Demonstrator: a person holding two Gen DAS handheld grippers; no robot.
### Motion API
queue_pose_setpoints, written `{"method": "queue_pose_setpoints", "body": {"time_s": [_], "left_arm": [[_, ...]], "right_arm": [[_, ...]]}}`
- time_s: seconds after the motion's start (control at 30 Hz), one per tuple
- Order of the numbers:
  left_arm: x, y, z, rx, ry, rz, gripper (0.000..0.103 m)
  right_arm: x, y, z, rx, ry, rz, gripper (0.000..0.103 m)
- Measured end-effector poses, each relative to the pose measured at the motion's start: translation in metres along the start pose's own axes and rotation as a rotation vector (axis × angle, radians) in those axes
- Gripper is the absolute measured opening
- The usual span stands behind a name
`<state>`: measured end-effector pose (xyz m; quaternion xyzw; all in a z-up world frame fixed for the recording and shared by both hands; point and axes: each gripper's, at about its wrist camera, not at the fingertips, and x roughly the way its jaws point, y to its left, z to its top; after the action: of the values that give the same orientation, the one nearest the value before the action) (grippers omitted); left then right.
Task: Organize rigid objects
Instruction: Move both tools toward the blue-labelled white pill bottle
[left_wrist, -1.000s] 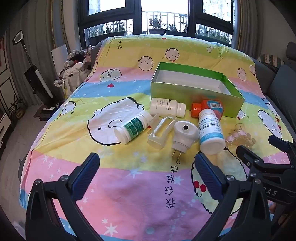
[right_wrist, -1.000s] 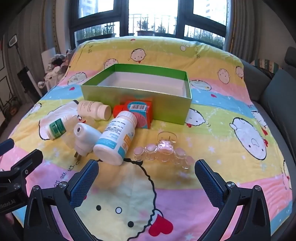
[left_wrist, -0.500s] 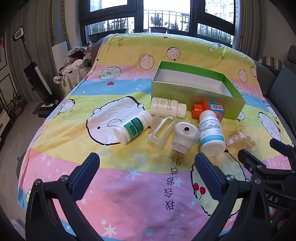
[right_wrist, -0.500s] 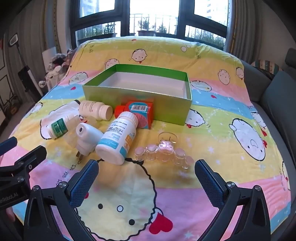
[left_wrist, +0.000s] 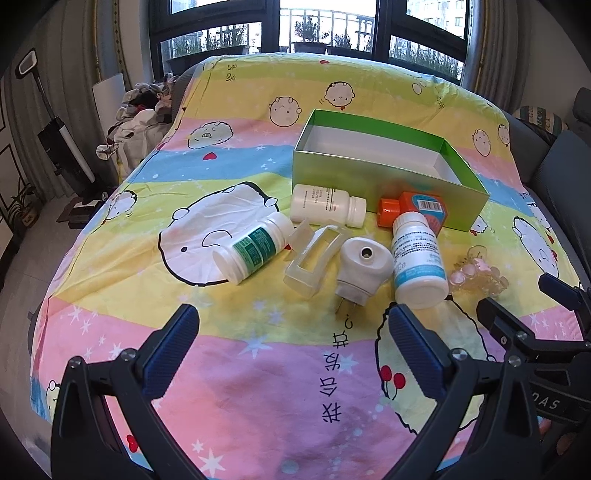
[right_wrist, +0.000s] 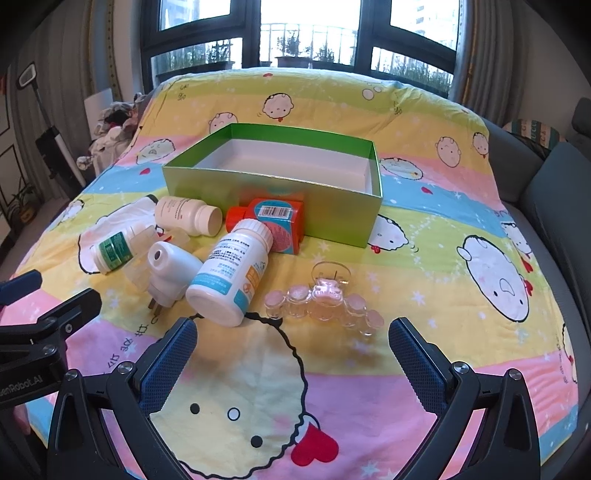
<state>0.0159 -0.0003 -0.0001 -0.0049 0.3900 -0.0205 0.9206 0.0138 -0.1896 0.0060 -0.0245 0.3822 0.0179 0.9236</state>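
Observation:
An open green box (left_wrist: 373, 173) (right_wrist: 273, 192) stands empty on the cartoon bedsheet. In front of it lie a green-label bottle (left_wrist: 255, 248) (right_wrist: 112, 249), a plain white bottle (left_wrist: 327, 205) (right_wrist: 186, 214), a blue-label bottle (left_wrist: 417, 264) (right_wrist: 231, 275), an orange bottle (left_wrist: 413, 210) (right_wrist: 273, 221), a white plug (left_wrist: 360, 271) (right_wrist: 168, 271), a clear hair clip (left_wrist: 316, 260) and a clear pink hair claw (left_wrist: 476, 277) (right_wrist: 323, 301). My left gripper (left_wrist: 291, 350) is open, short of the plug. My right gripper (right_wrist: 291, 360) is open, just short of the claw.
The sheet covers a raised surface that drops off at the left and near edges. A grey sofa (right_wrist: 546, 192) runs along the right side. A pile of clothes (left_wrist: 136, 114) and a vacuum (left_wrist: 62, 147) stand at the far left by the windows.
Both grippers have pulled back and risen slightly, so the objects look a little farther off. Nothing on the sheet has moved, and both grippers stay open.

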Motion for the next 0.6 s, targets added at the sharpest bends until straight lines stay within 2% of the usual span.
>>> {"method": "queue_pose_setpoints", "body": {"time_s": [0.17,0.47,0.6], "left_arm": [[0.005,0.0,0.006,-0.009,0.027,-0.032,0.102],[0.017,-0.003,0.014,-0.01,0.065,-0.069,0.102],[0.021,-0.006,0.016,0.001,0.073,-0.086,0.102]], "right_arm": [[0.003,0.0,0.0,-0.032,0.016,0.018,0.103],[0.012,0.004,-0.007,-0.123,0.029,0.127,0.103],[0.017,0.007,-0.007,-0.142,0.028,0.201,0.103]]}}
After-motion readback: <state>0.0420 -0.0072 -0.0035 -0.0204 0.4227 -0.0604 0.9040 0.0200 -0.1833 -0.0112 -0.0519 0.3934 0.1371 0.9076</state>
